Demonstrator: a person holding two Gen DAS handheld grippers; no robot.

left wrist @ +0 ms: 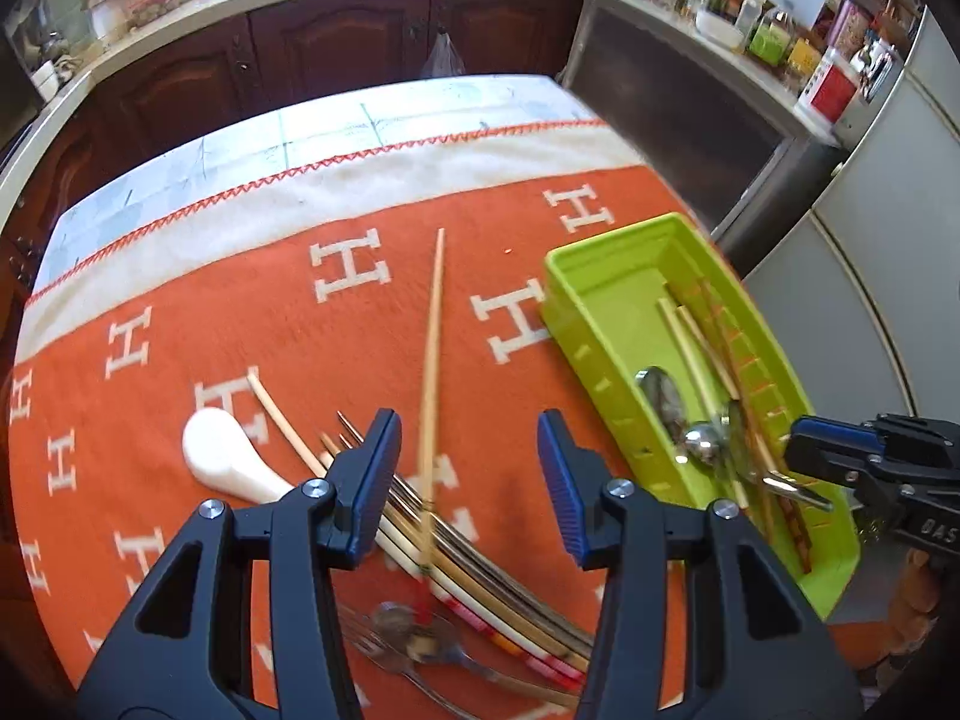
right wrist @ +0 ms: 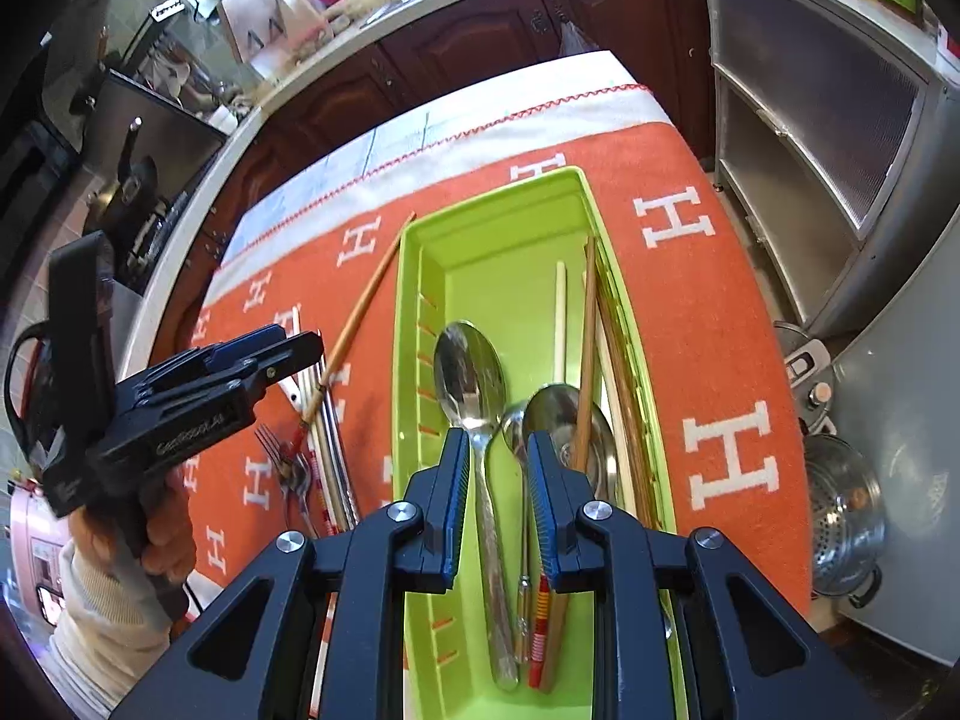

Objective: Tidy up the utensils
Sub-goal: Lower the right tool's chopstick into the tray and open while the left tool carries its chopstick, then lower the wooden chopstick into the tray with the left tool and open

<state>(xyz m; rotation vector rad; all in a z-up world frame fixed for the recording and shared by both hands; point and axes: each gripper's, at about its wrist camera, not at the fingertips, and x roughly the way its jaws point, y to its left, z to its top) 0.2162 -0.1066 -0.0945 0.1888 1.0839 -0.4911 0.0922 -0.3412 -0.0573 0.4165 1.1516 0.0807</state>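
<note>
A green tray (left wrist: 606,300) (right wrist: 498,228) on the orange cloth holds spoons (right wrist: 471,378) and chopsticks (right wrist: 591,324). My left gripper (left wrist: 468,438) is open above a loose pile of chopsticks (left wrist: 480,564) and forks (left wrist: 384,648). One wooden chopstick (left wrist: 433,324) lies between its fingers, pointing away; it looks blurred. A white ceramic spoon (left wrist: 225,456) lies to the left. My right gripper (right wrist: 498,462) is open over the tray's near end, its fingers either side of a spoon handle (right wrist: 489,516). It shows at the right of the left wrist view (left wrist: 804,450).
The table's orange cloth (left wrist: 180,312) carries white H letters. Wooden cabinets (left wrist: 336,42) stand behind. A grey cupboard (right wrist: 810,168) and a steel steamer pot (right wrist: 846,510) stand right of the table. The left gripper shows in the right wrist view (right wrist: 264,348).
</note>
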